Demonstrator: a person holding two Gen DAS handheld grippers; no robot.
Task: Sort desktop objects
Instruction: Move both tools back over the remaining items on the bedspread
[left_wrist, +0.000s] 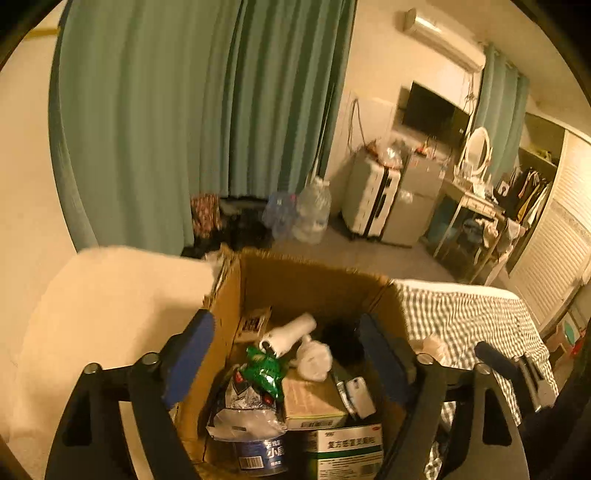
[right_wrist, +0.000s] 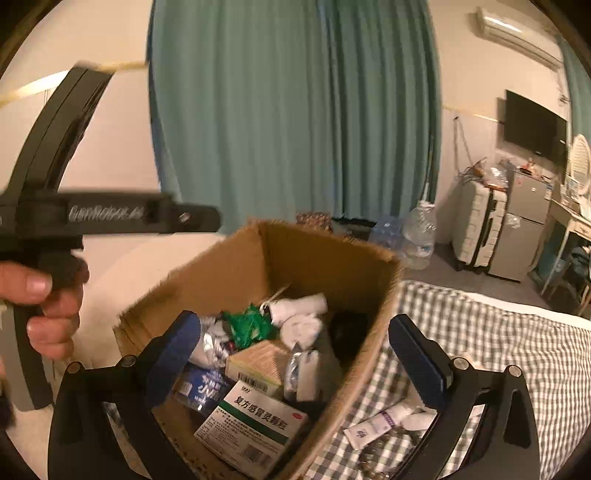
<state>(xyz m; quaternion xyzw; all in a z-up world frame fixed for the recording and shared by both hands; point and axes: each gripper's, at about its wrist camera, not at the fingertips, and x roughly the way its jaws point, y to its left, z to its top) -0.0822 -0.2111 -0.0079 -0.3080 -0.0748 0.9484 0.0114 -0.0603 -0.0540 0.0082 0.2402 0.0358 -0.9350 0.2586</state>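
Cardboard box (right_wrist: 295, 258): largely filled. Left gripper (left_wrist: 284, 343), right gripper (right_wrist: 295, 343): spread wide, nothing held. 1 white tube (right_wrist: 367, 428) left outside, beneath right gripper.

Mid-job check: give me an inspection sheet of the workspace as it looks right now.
Surface: checked cloth, partly bare.
Job's things: open cardboard box holding a medicine carton, green packet, white roll.
Clutter: white tube lying on the cloth outside the box.
Grippers: left gripper and right gripper both open, empty, above the box.
Cables: nothing seen near the box.
Surroundings: teal curtain, water bottles, suitcase.
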